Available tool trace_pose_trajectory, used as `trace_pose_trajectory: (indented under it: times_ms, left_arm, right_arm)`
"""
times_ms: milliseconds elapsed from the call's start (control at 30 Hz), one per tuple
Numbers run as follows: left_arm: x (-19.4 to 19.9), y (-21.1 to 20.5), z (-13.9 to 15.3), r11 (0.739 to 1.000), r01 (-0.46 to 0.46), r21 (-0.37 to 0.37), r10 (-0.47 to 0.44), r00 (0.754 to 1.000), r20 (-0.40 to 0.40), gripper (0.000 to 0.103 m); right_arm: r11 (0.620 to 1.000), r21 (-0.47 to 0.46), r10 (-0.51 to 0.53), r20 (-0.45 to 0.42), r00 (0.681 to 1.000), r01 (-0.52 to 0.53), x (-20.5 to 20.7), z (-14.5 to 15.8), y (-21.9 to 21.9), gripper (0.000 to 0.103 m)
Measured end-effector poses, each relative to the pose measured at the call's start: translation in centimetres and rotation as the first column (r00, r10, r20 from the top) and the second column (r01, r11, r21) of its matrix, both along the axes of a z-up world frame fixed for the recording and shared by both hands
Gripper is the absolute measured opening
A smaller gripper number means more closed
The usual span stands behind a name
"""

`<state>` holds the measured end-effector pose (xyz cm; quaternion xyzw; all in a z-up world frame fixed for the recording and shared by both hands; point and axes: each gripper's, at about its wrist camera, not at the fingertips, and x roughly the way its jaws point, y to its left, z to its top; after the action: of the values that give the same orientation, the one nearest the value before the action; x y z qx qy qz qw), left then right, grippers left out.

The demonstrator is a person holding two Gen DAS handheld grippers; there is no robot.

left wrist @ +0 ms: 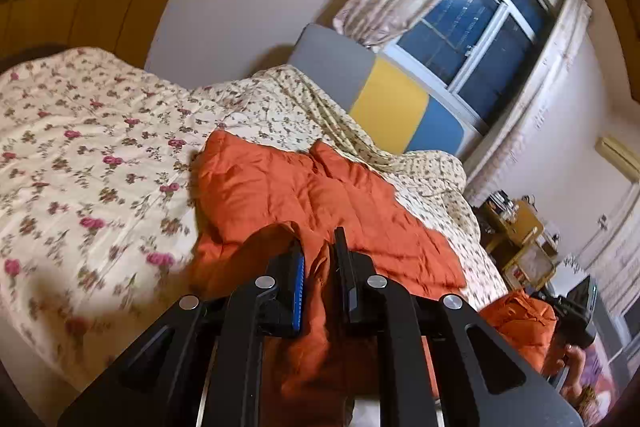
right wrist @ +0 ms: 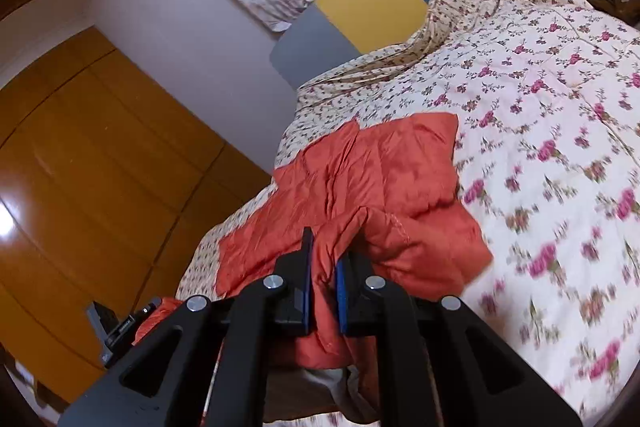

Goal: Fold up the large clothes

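An orange quilted garment (left wrist: 288,187) lies spread on the flowered bedspread (left wrist: 80,155). My left gripper (left wrist: 320,251) is shut on a bunched fold of its near edge, lifted off the bed. In the right wrist view the same orange garment (right wrist: 376,171) stretches ahead, and my right gripper (right wrist: 324,251) is shut on another pinch of its near hem. The right gripper (left wrist: 572,311) also shows at the lower right of the left wrist view, held by a hand with orange cloth hanging from it. The left gripper (right wrist: 120,331) peeks in at the lower left of the right wrist view.
The bed has a grey, yellow and blue headboard (left wrist: 384,99) under a curtained window (left wrist: 476,23). A yellow wooden wardrobe (right wrist: 92,163) stands beside the bed. A cluttered side table (left wrist: 516,239) sits at the bed's far corner. The flowered bedspread (right wrist: 540,131) fills the right.
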<state>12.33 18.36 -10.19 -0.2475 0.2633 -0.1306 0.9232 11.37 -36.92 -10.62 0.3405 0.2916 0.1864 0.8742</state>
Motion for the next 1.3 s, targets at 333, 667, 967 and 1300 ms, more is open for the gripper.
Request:
trace_pose_trajectory:
  times_ms: [333,667,967,1300]
  left_arm:
    - [9.7,0.2,-2.0,0.999,-0.017,0.041,0.021,0.997,-0.080,0.013]
    - [16.3,0.8,-5.9,0.997,-0.064,0.039,0.071,0.979,-0.191,0.013]
    - [18.0,1.4,-6.5,0.996,-0.077,-0.044,0.065,0.969,-0.239,0.019]
    - [9.5,6.0,-5.7,0.963,-0.240,-0.119,0.243,0.970,0.008,0.099]
  right_arm:
    - [0.998,0.016,-0.064,-0.082,0.995,0.065,9.2,-2.0,0.1,0.010]
    - [0.991,0.002,-0.129,-0.162,0.978,0.131,15.9,-6.2,0.3,0.021]
    - [0.986,0.068,-0.148,-0.104,0.983,0.155,16.5,-6.4,0.5,0.066]
    - [0.972,-0.120,-0.208,-0.047,0.977,0.201,11.7,-6.6,-2.0,0.100]
